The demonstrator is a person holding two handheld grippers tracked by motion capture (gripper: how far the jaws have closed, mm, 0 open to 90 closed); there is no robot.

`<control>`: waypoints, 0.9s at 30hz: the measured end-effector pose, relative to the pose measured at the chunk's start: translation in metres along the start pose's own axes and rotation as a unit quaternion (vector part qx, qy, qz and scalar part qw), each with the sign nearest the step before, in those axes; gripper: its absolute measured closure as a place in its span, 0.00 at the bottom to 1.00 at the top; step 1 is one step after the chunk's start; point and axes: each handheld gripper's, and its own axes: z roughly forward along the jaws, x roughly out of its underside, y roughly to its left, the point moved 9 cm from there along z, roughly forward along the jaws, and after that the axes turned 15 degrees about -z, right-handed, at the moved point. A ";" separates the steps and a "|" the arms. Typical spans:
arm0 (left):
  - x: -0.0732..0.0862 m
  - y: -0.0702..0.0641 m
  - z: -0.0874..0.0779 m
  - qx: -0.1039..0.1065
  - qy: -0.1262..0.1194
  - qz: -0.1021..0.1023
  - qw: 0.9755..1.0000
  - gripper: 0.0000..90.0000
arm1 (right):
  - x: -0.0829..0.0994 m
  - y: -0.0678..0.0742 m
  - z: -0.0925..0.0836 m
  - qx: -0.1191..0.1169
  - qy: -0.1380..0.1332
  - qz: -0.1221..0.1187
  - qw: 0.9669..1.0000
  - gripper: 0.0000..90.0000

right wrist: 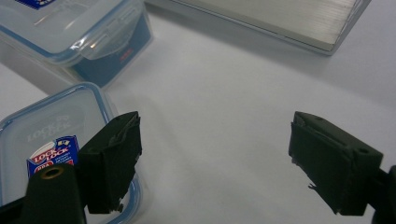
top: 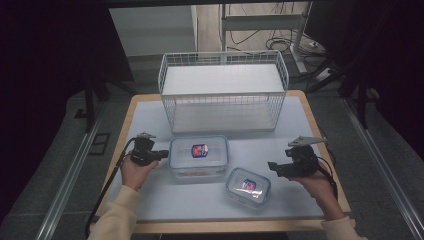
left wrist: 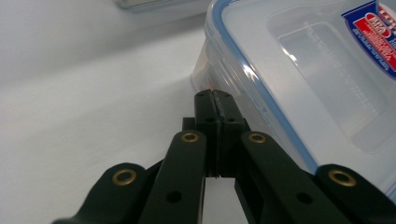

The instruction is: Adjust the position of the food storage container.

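Two clear lidded boxes with blue seals and red-and-blue labels lie on the white table top. The large box [top: 199,158] is at the middle and the small box [top: 248,186] is nearer, to its right. My left gripper [top: 164,154] is shut with nothing between its pads, its tips [left wrist: 215,96] right at the large box's [left wrist: 303,70] left side wall. My right gripper [top: 272,167] stands open just right of the small box. Between its fingers [right wrist: 210,163] is bare table, with the small box [right wrist: 46,135] under the left finger and the large box [right wrist: 70,32] beyond.
A white wire basket [top: 223,60] stands at the back middle of the table, its base [right wrist: 280,18] visible in the right gripper view. Wooden table edges [top: 320,135] frame the white top. A cable [top: 107,185] trails from my left gripper off the front left.
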 end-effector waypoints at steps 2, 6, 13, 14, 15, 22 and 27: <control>-0.001 -0.004 0.003 0.001 -0.001 0.001 1.000 1.00 | 0.000 0.000 0.000 0.000 0.000 0.000 1.000 0.19; -0.001 -0.009 0.006 0.006 0.000 0.003 1.000 1.00 | 0.001 -0.001 -0.001 0.002 0.000 -0.001 1.000 0.19; 0.001 -0.015 0.007 0.012 -0.001 0.001 1.000 1.00 | 0.002 -0.001 -0.001 0.002 0.001 0.002 1.000 0.19; 0.001 -0.016 0.008 0.012 -0.002 0.001 1.000 1.00 | 0.002 -0.001 0.000 0.001 0.001 0.000 1.000 0.19; 0.001 -0.017 0.009 0.013 -0.004 -0.001 1.000 1.00 | 0.002 -0.001 0.001 0.001 0.002 -0.002 1.000 0.19; 0.001 -0.019 0.009 0.013 -0.002 0.000 1.000 1.00 | 0.003 0.001 0.004 -0.002 0.006 -0.003 1.000 0.19; -0.001 -0.020 -0.001 0.025 -0.014 0.004 1.000 1.00 | 0.003 -0.001 0.001 0.000 0.002 -0.001 1.000 0.19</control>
